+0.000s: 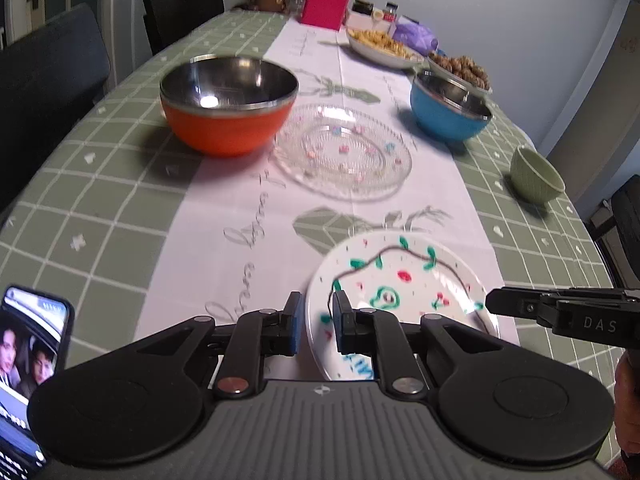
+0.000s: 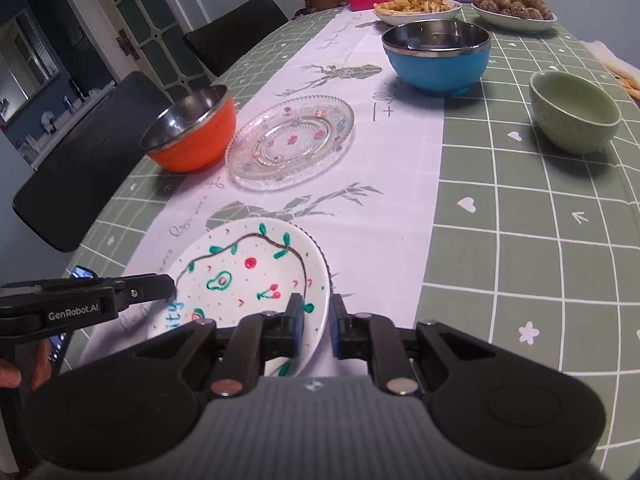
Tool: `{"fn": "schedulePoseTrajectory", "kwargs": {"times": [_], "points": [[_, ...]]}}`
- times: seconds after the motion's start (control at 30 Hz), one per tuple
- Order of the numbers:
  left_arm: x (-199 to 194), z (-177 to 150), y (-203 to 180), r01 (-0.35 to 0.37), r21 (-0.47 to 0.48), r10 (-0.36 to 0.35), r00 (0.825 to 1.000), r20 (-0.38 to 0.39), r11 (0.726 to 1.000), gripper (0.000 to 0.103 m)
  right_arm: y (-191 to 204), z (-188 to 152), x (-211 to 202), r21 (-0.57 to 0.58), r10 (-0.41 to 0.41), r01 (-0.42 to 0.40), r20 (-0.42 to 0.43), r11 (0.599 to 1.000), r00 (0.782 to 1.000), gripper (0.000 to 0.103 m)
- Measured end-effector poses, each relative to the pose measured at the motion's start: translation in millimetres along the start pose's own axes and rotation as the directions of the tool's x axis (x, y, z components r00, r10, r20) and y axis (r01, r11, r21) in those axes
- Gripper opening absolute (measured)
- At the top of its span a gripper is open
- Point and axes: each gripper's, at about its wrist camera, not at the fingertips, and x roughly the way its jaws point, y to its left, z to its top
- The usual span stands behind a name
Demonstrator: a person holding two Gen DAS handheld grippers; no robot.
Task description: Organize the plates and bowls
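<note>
A white plate (image 1: 400, 280) (image 2: 248, 276) painted with green leaves and red cherries lies on the table runner close in front of me. My left gripper (image 1: 318, 320) is shut on its left rim, which sits between the blue pads. My right gripper (image 2: 316, 322) is shut on the opposite rim. Each gripper shows in the other's view, the right gripper (image 1: 494, 304) and the left gripper (image 2: 170, 282). Farther back stand an orange bowl (image 1: 228, 120) (image 2: 192, 136), a clear glass plate (image 1: 344, 152) (image 2: 292, 140), a blue bowl (image 1: 448, 112) (image 2: 436, 60) and a small green bowl (image 1: 536, 176) (image 2: 572, 116).
A lit phone (image 1: 32, 340) lies at the near left edge. Two dishes of food (image 2: 416, 8) (image 2: 516, 8), a pink box (image 1: 324, 10) and bottles crowd the far end. Dark chairs (image 2: 80, 160) line the left side. A person's hand (image 2: 24, 372) holds the left gripper.
</note>
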Motion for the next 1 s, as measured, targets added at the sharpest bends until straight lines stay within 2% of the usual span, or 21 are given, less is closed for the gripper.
{"fn": "schedulePoseTrajectory", "kwargs": {"times": [0.1,0.2,0.27,0.4,0.6,0.77,1.0], "points": [[-1.5,9.6,1.6,0.002,-0.006,-0.002,1.000,0.026,1.000,0.017,-1.6,4.3,-2.7,0.010,-0.001,0.001,0.021,1.000,1.000,0.023],[1.6,20.8,5.8,0.010,-0.032,-0.009,0.999,0.043,0.999,0.027,-6.2,8.7,-2.4,0.046,0.007,-0.008,0.029,0.999,1.000,0.027],[5.3,27.9,8.7,0.012,-0.047,-0.010,0.999,0.051,0.999,0.027,-11.0,11.2,-1.0,0.082,0.020,-0.023,0.033,0.996,0.999,0.033],[16.4,39.9,14.8,0.026,-0.089,-0.022,0.999,0.046,0.996,0.028,-20.7,16.5,3.8,0.153,0.040,-0.046,0.039,0.987,0.998,0.033],[32.6,53.1,24.8,0.063,-0.174,-0.053,0.997,0.062,0.983,0.038,-29.3,23.8,12.6,0.214,0.049,-0.057,0.041,0.975,0.998,0.034],[46.6,66.1,32.0,0.061,-0.235,-0.042,0.996,0.085,0.970,0.038,-33.7,36.8,24.1,0.253,0.059,-0.070,0.050,0.965,0.997,0.034],[70.3,78.0,43.0,0.073,-0.332,-0.037,0.993,0.114,0.941,0.038,-38.2,62.7,52.2,0.356,0.081,-0.097,0.058,0.930,0.995,0.034]]}}
